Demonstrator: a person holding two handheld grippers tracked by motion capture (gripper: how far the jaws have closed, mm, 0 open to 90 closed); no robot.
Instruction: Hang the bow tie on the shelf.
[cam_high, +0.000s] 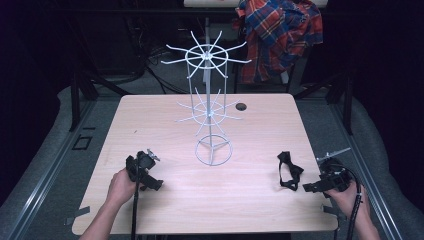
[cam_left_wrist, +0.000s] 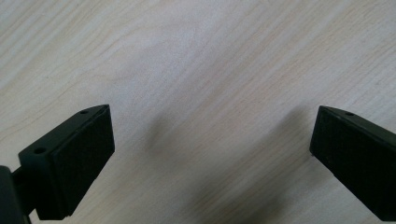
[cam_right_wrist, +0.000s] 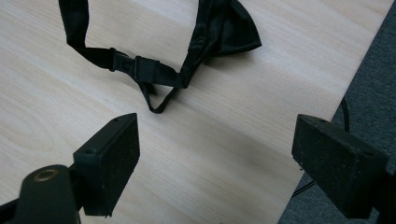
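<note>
A wire rack (cam_high: 211, 107) stood mid-table; your right claw (cam_right_wrist: 217, 163) gaped empty below the bow tie (cam_right_wrist: 187, 42), your left claw (cam_left_wrist: 212, 158) wide, empty.

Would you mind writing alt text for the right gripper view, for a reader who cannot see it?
A black bow tie with its clasped strap lies on a pale wooden table, just beyond the open right gripper, whose two black jaws stand wide apart with nothing between them. The table's edge and grey floor show at the right.
</note>
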